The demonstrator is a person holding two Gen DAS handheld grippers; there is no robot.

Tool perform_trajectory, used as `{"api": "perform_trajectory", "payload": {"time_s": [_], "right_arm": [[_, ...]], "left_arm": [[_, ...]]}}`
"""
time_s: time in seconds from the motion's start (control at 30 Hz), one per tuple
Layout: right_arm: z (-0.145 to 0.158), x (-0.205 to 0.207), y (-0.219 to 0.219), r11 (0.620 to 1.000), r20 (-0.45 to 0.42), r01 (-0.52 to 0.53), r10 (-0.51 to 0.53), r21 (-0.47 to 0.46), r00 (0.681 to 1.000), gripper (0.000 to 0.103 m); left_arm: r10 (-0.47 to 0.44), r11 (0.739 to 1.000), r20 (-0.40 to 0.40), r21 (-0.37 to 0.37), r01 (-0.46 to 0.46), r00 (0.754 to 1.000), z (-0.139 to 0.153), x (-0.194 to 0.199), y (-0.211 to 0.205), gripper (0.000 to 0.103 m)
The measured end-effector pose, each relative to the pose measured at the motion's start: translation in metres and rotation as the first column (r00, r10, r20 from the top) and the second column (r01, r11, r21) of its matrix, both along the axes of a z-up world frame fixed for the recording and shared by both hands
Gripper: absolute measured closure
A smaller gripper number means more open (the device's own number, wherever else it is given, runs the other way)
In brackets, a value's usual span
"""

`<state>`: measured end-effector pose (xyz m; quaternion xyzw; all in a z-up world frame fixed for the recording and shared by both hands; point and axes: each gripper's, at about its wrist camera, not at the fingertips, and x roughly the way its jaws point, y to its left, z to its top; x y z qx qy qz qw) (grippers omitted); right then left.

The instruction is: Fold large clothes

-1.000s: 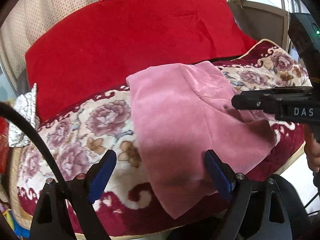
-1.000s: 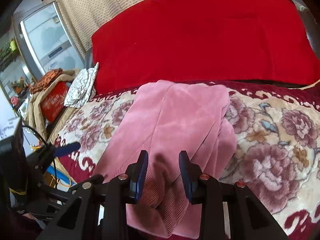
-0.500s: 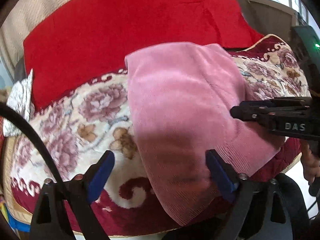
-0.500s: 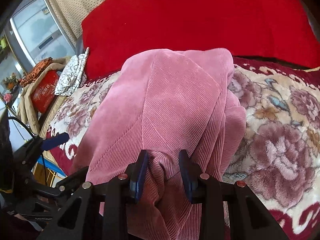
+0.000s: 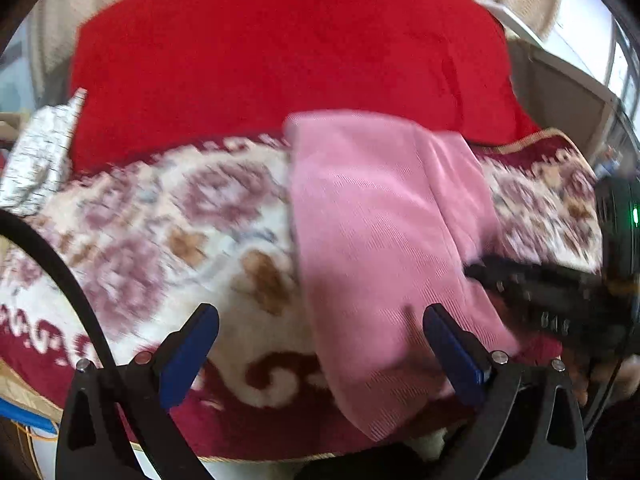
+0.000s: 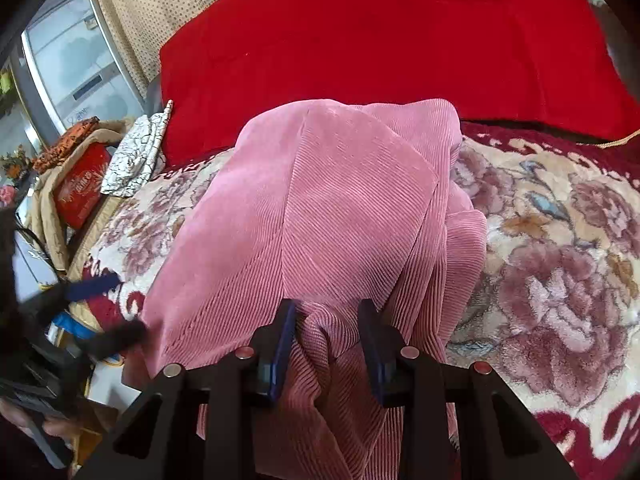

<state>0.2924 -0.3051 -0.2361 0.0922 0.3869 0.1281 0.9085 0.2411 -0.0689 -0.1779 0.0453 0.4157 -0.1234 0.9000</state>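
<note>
Pink ribbed corduroy garment [image 6: 328, 216] lies lengthwise across a plush floral blanket in cream and maroon [image 6: 560, 264], its near end bunched between the blue pads of the right gripper [image 6: 326, 332], which is clenched on a thick gather of the cloth. Ahead of that gripper the fabric rises in a doubled hump toward a broad red velvet cover [image 6: 380, 40] at the far side. The left gripper [image 5: 320, 336] hovers with its jaws spread wide and nothing between them, the garment's long left edge lying just ahead of it and toward its right pad; this view is motion-blurred. To the left of the right gripper sit a white crackle-patterned cloth [image 6: 136, 156] and a red printed box [image 6: 82, 188], well apart from the work. The step in hand appears to be a lengthwise fold, with one end lifted and the free end hanging off the near edge of the blanket. The next move likely calls for the left gripper to close on the matching corner so both ends travel forward together, keeping the layers aligned and the ribbed cloth from slumping sideways.
</note>
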Motion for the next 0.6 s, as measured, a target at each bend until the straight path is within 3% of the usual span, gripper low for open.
{"api": "perform_trajectory", "payload": {"time_s": [0.13, 0.23, 0.27, 0.33, 0.6], "right_arm": [[0.000, -0.002, 0.003, 1.000, 0.013, 0.020, -0.020, -0.014, 1.000, 0.066], [0.000, -0.004, 0.006, 0.999, 0.022, 0.027, -0.027, -0.036, 0.999, 0.066], [0.000, -0.004, 0.007, 0.999, 0.022, 0.027, -0.027, -0.041, 0.999, 0.065], [0.000, -0.005, 0.009, 0.998, 0.033, 0.033, -0.031, -0.061, 0.999, 0.065], [-0.001, -0.006, 0.007, 0.998, 0.045, 0.034, -0.031, -0.054, 0.998, 0.065]], "left_arm": [[0.099, 0.993, 0.035, 0.063, -0.101, 0.995, -0.001, 0.008, 0.000, 0.001], [0.083, 0.983, -0.035, 0.168, -0.076, 0.996, -0.032, 0.021, -0.014, 0.001], [0.088, 0.980, -0.006, 0.180, -0.085, 0.996, -0.036, 0.019, -0.016, 0.000], [0.088, 0.982, 0.040, 0.163, -0.093, 0.995, -0.035, 0.014, -0.014, 0.000], [0.140, 0.973, 0.003, 0.183, -0.138, 0.990, -0.029, 0.013, -0.017, 0.000]]}}
